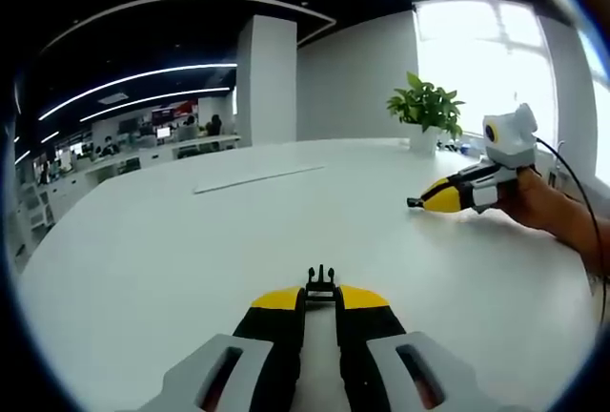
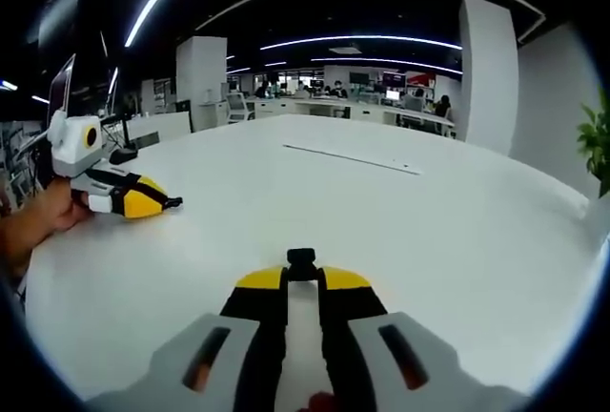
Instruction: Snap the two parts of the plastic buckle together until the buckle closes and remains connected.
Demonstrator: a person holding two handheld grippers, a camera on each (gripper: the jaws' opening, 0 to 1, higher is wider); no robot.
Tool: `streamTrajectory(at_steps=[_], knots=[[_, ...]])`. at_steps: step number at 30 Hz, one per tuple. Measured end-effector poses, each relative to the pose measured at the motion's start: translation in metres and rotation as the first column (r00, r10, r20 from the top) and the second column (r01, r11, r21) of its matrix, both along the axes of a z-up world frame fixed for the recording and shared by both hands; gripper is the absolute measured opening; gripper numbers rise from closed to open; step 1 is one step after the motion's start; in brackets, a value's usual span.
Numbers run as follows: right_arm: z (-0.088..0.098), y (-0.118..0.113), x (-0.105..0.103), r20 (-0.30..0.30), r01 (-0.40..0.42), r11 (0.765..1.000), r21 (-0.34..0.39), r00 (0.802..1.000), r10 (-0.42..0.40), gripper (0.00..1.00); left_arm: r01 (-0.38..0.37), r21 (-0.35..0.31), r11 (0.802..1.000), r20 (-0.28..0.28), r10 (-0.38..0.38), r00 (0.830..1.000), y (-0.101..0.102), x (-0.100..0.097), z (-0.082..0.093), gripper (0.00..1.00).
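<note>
In the left gripper view my left gripper (image 1: 321,298) is shut on a small black pronged buckle part (image 1: 321,283) that sticks out past its yellow tips, just above the white table (image 1: 191,269). My right gripper (image 1: 448,197) lies well off to the right, held by a hand (image 1: 553,207), with a black bit at its tip. In the right gripper view my right gripper (image 2: 302,285) is shut on the other black buckle part (image 2: 301,263). Far to the left is the left gripper (image 2: 143,204). The two buckle parts are wide apart.
A long thin strip (image 1: 257,179) (image 2: 351,158) lies flat on the table farther back. A potted plant (image 1: 426,107) stands at the table's edge near a bright window. White pillars and office desks fill the background beyond the table.
</note>
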State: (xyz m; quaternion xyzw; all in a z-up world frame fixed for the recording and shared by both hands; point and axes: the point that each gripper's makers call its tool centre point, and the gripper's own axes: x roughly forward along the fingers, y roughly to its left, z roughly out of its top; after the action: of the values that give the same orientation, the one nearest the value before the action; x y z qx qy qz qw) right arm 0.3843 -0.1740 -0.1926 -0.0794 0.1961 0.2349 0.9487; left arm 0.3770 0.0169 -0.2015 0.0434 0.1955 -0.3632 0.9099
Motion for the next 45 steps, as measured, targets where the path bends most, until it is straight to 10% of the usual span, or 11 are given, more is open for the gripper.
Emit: streamTrajectory(at_steps=[45], knots=[[-0.01,0.047,-0.037,-0.109,-0.286,0.956,0.062,0.95,0.292,0.13,0.236,0.022,0.971,0.008,-0.237,0.972,-0.025,-0.032,0.008,0.12]])
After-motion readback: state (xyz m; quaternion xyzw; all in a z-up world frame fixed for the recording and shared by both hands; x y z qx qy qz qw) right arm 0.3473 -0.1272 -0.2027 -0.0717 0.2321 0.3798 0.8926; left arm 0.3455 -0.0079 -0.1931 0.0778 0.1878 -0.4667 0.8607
